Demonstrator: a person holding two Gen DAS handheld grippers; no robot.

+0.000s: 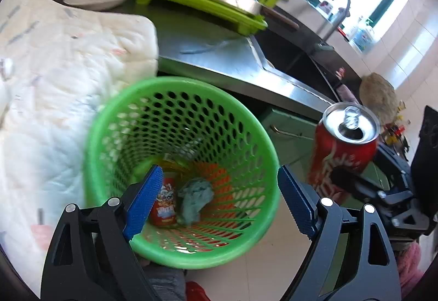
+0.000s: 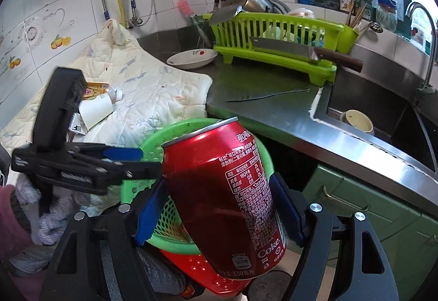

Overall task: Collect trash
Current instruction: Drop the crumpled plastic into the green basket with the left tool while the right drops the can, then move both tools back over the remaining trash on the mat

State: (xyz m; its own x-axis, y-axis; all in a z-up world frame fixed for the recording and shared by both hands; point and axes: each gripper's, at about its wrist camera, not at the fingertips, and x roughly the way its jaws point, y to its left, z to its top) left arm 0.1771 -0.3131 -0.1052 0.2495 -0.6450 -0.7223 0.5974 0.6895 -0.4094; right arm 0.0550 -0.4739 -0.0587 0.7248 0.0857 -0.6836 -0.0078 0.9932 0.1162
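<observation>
Red aluminium fills the right view: the can [image 2: 227, 199] sits clamped between the blue pads of the right gripper [image 2: 219, 216], tilted with its opened top toward eleven o'clock. In the left view the same can [image 1: 345, 153] hangs at three o'clock, just outside the rim of the green basket [image 1: 241, 254]. The left gripper [image 1: 216, 202] is spread apart; one pad [image 1: 142, 205] reaches inside the basket at its near wall, the other lies outside the rim, so it seems to straddle the wall without pinching it. Whether it truly steadies the basket I cannot tell.

Inside the basket lie a small snack packet [image 1: 165, 205] and a crumpled blue wad [image 1: 195, 199].

Risk, as I judge it: the can is beside the opening, not over it, so letting go here would drop it to the floor; leftover drink could spill from the tilted mouth.

Room: the steel counter edge [image 1: 246, 73] stands at twelve o'clock, the quilted cloth [image 1: 54, 82] at nine. The basket mouth is wide and unobstructed above.
</observation>
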